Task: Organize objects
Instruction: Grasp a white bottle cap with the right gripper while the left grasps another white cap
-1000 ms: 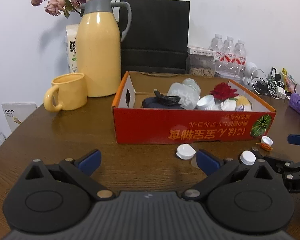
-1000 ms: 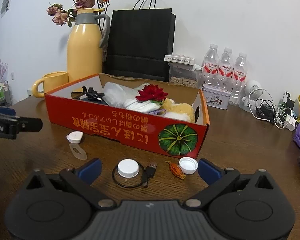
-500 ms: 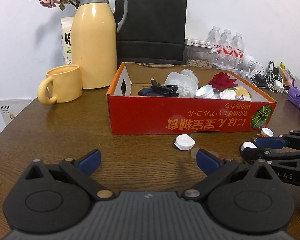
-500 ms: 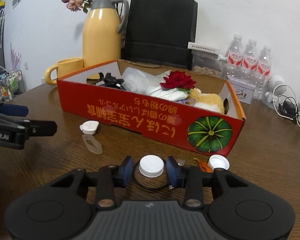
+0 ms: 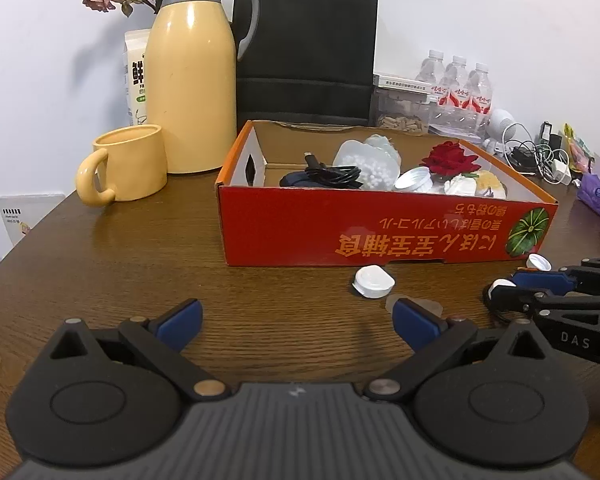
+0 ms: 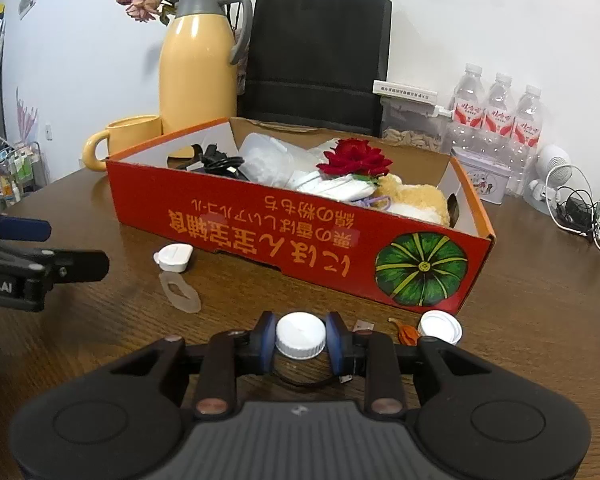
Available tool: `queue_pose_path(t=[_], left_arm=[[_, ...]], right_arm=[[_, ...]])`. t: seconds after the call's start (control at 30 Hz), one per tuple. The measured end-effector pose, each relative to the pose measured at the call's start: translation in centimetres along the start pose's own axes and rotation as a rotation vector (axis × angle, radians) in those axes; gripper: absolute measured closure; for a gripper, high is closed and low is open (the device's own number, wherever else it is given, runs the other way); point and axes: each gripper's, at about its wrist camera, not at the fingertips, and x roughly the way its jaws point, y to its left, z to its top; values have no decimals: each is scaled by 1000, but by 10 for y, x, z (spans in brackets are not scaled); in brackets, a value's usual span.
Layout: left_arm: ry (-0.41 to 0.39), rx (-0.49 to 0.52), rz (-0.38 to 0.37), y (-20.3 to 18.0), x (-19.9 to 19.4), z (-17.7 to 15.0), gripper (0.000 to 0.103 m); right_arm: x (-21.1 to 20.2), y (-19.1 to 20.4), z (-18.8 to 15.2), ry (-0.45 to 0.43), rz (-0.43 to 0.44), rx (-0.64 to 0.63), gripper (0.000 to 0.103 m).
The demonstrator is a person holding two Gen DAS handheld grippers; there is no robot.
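My right gripper (image 6: 301, 339) is low over the wooden table, just in front of the red cardboard box (image 6: 260, 228). Its jaws are closing, and the blue pads (image 6: 265, 340) press on both sides of a round white bottle cap (image 6: 300, 334). A black cable loop (image 6: 300, 381) lies under the cap. In the left wrist view the right gripper (image 5: 505, 286) comes in from the right with the cap (image 5: 500, 282) at its tips. My left gripper (image 5: 296, 320) is open over bare table, nothing between its fingers. A white flip lid (image 5: 374, 281) lies ahead of it, near the box (image 5: 380, 236).
A second white cap (image 6: 439, 327) and a small orange scrap (image 6: 407, 334) lie by the box's pumpkin corner. A clear plastic piece (image 6: 180, 292) lies near the flip lid (image 6: 175, 257). Behind the box are a yellow mug (image 5: 128, 164), a yellow flask (image 5: 192, 76), a black bag (image 5: 304, 48) and water bottles (image 6: 496, 116).
The right gripper's jaws have gone from wide open to closed around the round white cap, after edging forward and down. The left gripper stays open and has barely moved.
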Motion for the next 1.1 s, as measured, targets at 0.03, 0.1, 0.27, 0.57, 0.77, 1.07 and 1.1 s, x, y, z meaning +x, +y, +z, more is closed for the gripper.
queue_pose_path(t=[0.03, 0.1, 0.27, 0.57, 0.77, 1.07, 1.1], left_arm=[[1, 0, 2, 0, 0, 0, 0], [5, 1, 7, 0, 2, 0, 0], [10, -3, 12, 1, 4, -1, 0], [21, -23, 17, -5, 15, 10, 0], [44, -18, 40, -25, 35, 25, 0], [79, -30, 61, -44, 58, 27, 8], [78, -33, 58, -45, 58, 27, 16]], right_arm=[[-1, 0, 0, -5, -3, -1, 77], [-3, 1, 0, -22, -9, -2, 77], [-11, 2, -1, -71, -24, -8, 77], [-19, -1, 0, -132, -54, 14, 77], [-21, -5, -1, -153, -72, 30, 77], [-24, -9, -2, -163, -77, 47, 77], [-24, -9, -2, -163, -77, 47, 77]])
